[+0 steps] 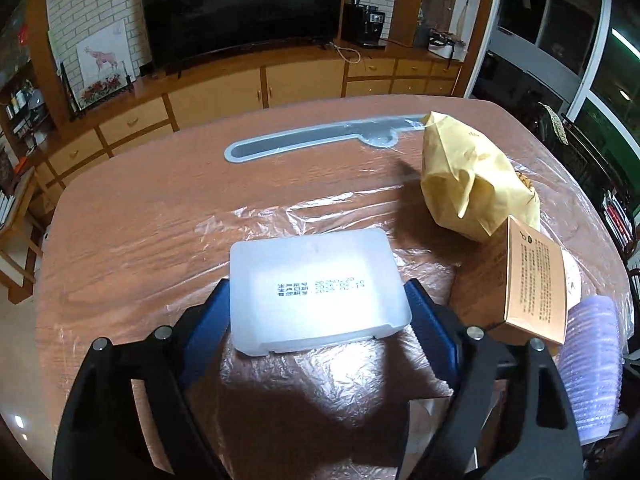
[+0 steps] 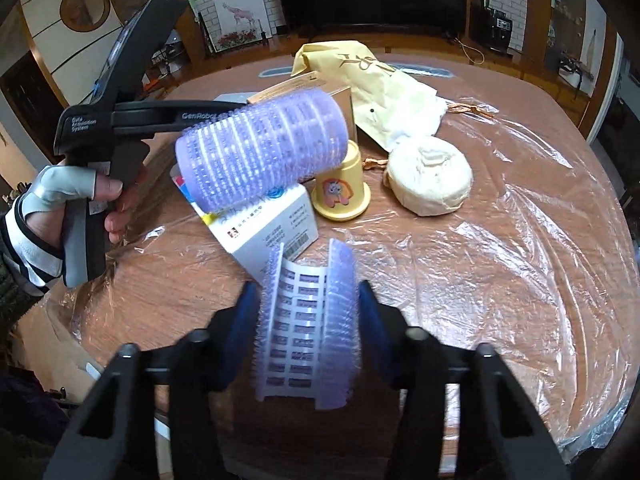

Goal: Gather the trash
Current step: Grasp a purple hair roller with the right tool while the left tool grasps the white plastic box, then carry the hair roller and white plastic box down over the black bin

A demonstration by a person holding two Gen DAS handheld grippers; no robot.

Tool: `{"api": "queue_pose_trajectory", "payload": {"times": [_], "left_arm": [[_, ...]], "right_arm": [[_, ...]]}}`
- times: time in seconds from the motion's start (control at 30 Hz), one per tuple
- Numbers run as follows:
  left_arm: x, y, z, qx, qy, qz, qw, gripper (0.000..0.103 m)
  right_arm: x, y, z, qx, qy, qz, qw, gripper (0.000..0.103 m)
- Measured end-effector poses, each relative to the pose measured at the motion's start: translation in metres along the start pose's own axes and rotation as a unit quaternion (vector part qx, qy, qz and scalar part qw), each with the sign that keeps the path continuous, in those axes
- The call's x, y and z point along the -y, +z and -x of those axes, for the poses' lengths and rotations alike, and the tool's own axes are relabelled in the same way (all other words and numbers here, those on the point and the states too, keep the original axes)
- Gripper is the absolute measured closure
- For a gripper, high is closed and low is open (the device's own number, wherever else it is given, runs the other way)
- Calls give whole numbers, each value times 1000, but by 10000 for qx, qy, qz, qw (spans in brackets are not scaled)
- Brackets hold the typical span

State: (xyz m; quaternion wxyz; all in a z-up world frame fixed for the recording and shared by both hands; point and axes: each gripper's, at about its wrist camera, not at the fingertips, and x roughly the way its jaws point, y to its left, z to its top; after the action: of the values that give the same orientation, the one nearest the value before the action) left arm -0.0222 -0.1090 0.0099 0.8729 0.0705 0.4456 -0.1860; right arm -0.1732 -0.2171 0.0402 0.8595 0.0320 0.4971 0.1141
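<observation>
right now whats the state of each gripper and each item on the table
left gripper: shut on the white plastic case
right gripper: shut on a purple hair roller
second purple roller: on its side
yellow cup: upside down
yellow paper bag: crumpled
brown box: closed

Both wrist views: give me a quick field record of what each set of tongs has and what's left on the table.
left tongs: shut on white plastic box
right tongs: shut on purple hair roller
second roller: purple, resting on the boxes, beside the left tool
table: wooden, covered by clear plastic sheet
remaining items: yellow paper bag, yellow cup upside down, white wad, white carton, brown carton
far edge: grey tray
</observation>
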Motion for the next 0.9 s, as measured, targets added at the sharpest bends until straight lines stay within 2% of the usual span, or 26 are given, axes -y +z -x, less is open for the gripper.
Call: {"api": "queue_pose_trajectory", "payload": {"times": [0.17, 0.37, 0.5, 0.9], "left_arm": [[-1, -1, 4, 60, 25, -52, 10000, 17], [-3, -9, 17, 144, 72, 13, 9999, 18], [-8, -14, 25, 185, 99, 125, 9997, 18], [-8, -19, 48, 297, 135, 165, 9993, 19]], "right_arm": [[4, 0, 4, 54, 21, 79, 10000, 61], [25, -2, 14, 93, 188, -268, 9994, 61], [37, 1, 18, 148, 117, -425, 9989, 61], [37, 3, 19, 138, 166, -359, 9991, 61]]}}
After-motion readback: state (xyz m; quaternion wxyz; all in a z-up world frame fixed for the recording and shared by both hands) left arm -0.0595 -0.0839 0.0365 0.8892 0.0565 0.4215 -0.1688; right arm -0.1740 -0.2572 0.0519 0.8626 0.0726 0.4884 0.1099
